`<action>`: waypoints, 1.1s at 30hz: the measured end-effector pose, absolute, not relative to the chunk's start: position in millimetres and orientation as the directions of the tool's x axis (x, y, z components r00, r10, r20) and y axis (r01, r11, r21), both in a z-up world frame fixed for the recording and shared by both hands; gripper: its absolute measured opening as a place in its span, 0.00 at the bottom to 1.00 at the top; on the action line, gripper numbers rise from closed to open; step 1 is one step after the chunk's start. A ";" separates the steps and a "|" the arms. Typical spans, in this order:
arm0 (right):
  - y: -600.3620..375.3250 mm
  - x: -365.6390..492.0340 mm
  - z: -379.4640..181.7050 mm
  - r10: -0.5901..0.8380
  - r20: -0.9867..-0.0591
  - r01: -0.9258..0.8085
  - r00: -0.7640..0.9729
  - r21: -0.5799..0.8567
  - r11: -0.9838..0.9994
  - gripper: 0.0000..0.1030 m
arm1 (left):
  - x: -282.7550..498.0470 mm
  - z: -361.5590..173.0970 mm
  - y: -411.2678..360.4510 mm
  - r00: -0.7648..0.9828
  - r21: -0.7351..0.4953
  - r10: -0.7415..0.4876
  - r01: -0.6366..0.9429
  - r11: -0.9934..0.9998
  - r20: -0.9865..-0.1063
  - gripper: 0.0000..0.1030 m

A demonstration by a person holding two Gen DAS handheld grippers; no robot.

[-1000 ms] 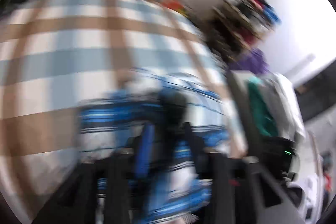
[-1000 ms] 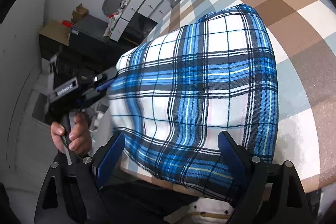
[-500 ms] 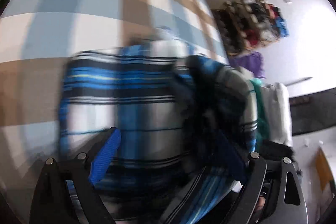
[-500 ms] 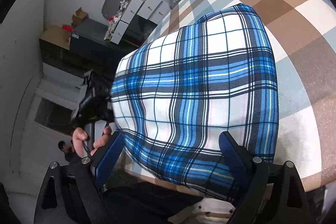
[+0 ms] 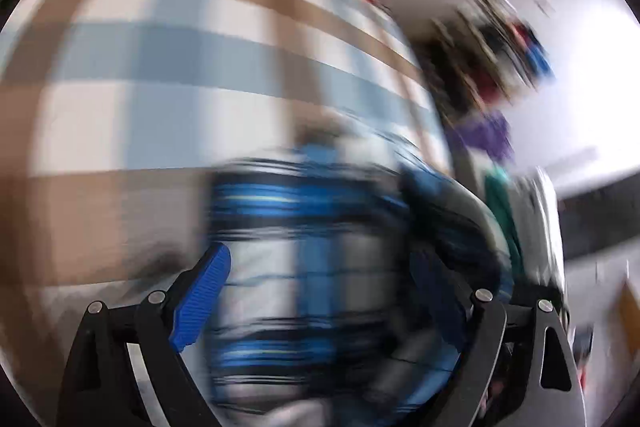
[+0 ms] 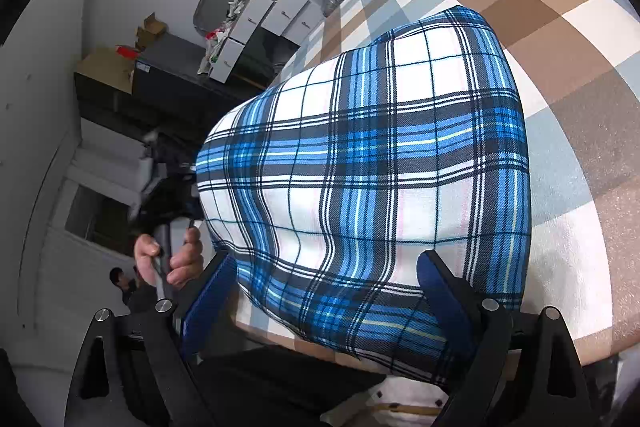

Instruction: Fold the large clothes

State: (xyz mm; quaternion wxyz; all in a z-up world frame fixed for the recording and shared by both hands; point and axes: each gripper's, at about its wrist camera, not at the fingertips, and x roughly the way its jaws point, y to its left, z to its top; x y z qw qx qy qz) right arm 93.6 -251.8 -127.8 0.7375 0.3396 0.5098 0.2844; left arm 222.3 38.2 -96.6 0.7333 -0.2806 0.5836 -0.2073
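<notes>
— Checked cloth point(image 6: 568, 39) in brown, pale blue and white over the whole work surface, cluttered white drawers point(image 6: 276, 15) and boxes against the wall beyond. Where, against that cloth, sits the garment?

— Flat on it, near the front edge: blue plaid shirt point(image 6: 360, 163), folded into a rough rectangle, near end hanging a little over the edge of the cloth.

— And against the right gripper point(image 6: 324, 291)?

— Directly ahead of it, near end lying between the two blue pads point(image 6: 206, 295). Spread wide, pinching nothing; fabric passes in front of the right-side pad but no squeeze visible.

— Left gripper point(image 5: 320, 291)?

— Heavily blurred view. Spread wide as well, blue pad point(image 5: 202, 297) clear on one side, the other finger dark and smeared. Shirt point(image 5: 296, 251) right in front and between the fingers; rumpled, bunched part on the right side of that view. No pinch visible.

— Pose of the hand?

— Seen from the right wrist view: left hand point(image 6: 170, 259) at the shirt's left edge, off the cloth, fingers wrapped round a dark handle, tool body above it blurred.

— Long axis of the shirt?

— Running away from the right gripper, from the front edge of the cloth toward its far side; far end narrower, corner pointing toward the back of the surface.
</notes>
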 end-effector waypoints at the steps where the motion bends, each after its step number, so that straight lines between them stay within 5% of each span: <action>1: -251.3 93.8 -127.6 0.765 -0.559 -0.074 0.319 0.790 0.608 0.91 | 222.0 -103.8 47.5 0.248 -0.662 -0.630 -0.070 0.746 -0.736 0.85; 16: -249.3 93.2 -126.7 0.760 -0.563 -0.071 0.325 0.786 0.614 0.95 | 220.9 -104.6 -41.7 0.032 -0.882 -0.891 0.131 0.453 -0.453 0.85; 19: -248.2 93.7 -126.3 0.756 -0.568 -0.074 0.325 0.782 0.619 0.95 | 218.4 -91.0 -39.0 0.033 -0.885 -0.900 0.175 0.432 -0.434 0.85; 23: -245.2 94.5 -125.7 0.751 -0.576 -0.076 0.322 0.775 0.627 0.95 | 221.1 -122.6 -32.6 0.021 -0.804 -0.807 0.077 0.590 -0.590 0.82; 28: -251.0 94.1 -125.3 0.763 -0.557 -0.059 0.329 0.794 0.605 0.95 | 216.4 -83.2 22.3 0.200 -0.856 -0.844 0.045 0.516 -0.498 0.81; 33: -260.6 94.9 -126.6 0.779 -0.520 -0.015 0.351 0.828 0.560 0.95 | 204.8 2.2 -2.3 0.223 -0.815 -0.845 0.233 0.531 -0.486 0.83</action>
